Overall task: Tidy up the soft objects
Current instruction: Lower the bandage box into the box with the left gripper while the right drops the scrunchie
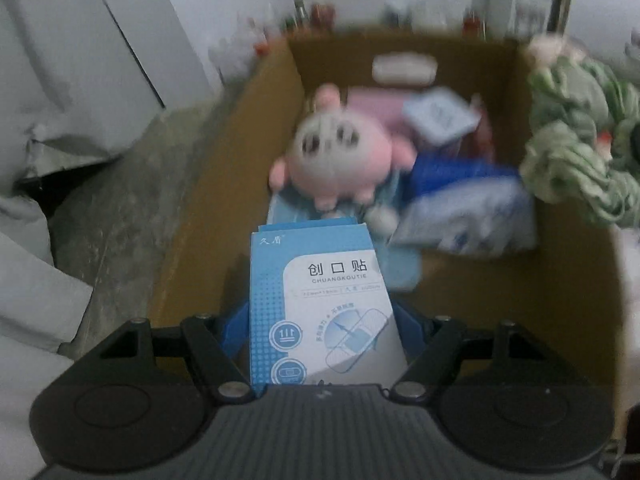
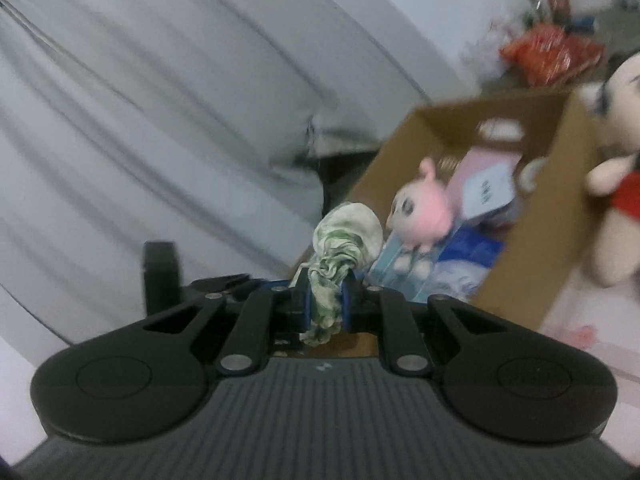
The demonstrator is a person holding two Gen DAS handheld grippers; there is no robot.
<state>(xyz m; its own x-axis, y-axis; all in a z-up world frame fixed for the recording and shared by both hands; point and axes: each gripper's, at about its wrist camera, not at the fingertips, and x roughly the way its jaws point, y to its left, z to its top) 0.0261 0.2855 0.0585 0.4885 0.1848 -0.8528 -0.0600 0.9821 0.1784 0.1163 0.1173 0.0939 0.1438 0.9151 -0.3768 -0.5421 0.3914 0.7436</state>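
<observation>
1. With your left gripper point(image 1: 320, 320) pointed down into the cardboard box point(image 1: 224, 184), its blue fingers point(image 1: 234, 326) are clamped on the bandage carton point(image 1: 320, 300), jaws wide, one on each edge.
2. Beyond the carton at 12 o'clock, the pink plush point(image 1: 340, 152) lies inside the box on a light blue pack point(image 1: 400, 272). Blue-white bag point(image 1: 472, 216) at its 3 o'clock; pink cloth point(image 1: 380, 108) and a small white-blue packet point(image 1: 440, 114) farther back.
3. Your right gripper point(image 2: 325, 304) is pinched nearly shut on the green-white cloth point(image 2: 344, 240), which bunches out ahead of the fingers.
4. From the right wrist view the box sits at 2 o'clock of the cloth, plush visible inside.
5. A red-shirted plush doll point(image 2: 616, 200) stands outside the box wall at 3 o'clock. Both views are blurred.
</observation>
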